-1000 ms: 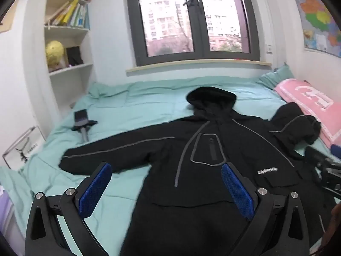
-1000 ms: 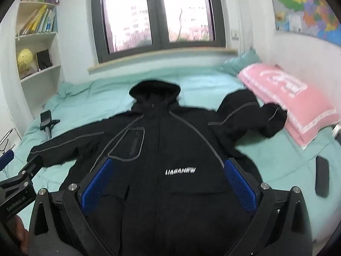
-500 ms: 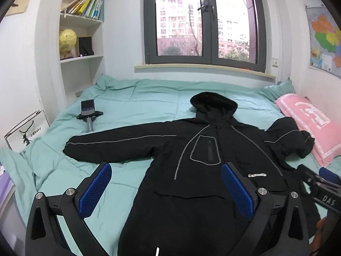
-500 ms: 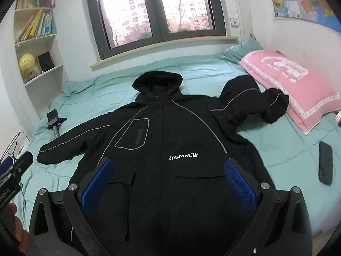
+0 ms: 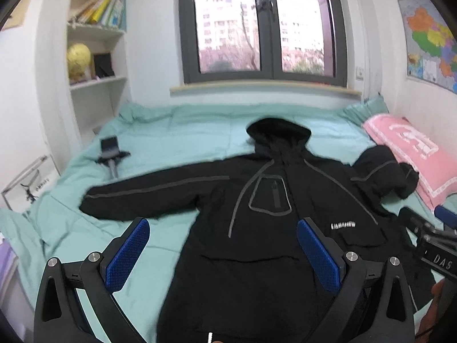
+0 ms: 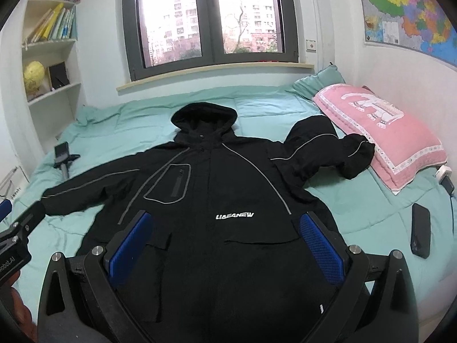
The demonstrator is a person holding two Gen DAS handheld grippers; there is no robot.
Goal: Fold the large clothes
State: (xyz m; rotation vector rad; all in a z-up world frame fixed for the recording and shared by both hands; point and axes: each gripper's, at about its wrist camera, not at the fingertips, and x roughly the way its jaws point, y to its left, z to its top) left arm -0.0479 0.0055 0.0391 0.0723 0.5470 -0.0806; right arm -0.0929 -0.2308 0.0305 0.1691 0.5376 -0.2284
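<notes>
While both tools hover above the lower hem with nothing between their blue pads, the left gripper [image 5: 222, 253] and the right gripper [image 6: 227, 245] stand spread wide and empty; neither touches cloth. Below and ahead of them lies the large black hooded jacket with grey piping and a white chest logo [image 6: 222, 200], front up on the mint-green quilted bed [image 6: 120, 120], hood toward the window; its left-hand sleeve [image 5: 154, 194] runs out straight and flat, while the other sleeve [image 6: 328, 151] is bent back on itself and bunched, its cuff resting against the pink patterned pillow [image 6: 400, 140].

Folding looks not yet begun, and the likely first move is a sleeve. The risks, as I judge them: the crumpled sleeve could be folded in with its kink, leaving a lumpy, lopsided packet; thick slick shell fabric may slip from a shallow pinch, or a pinch could catch only the top layer so the back drags behind. Dragging cloth sideways could also sweep the dark phone [image 6: 420, 233] lying near the jacket's right edge, or the small phone stand [image 5: 110, 154] beyond the straight sleeve.
</notes>
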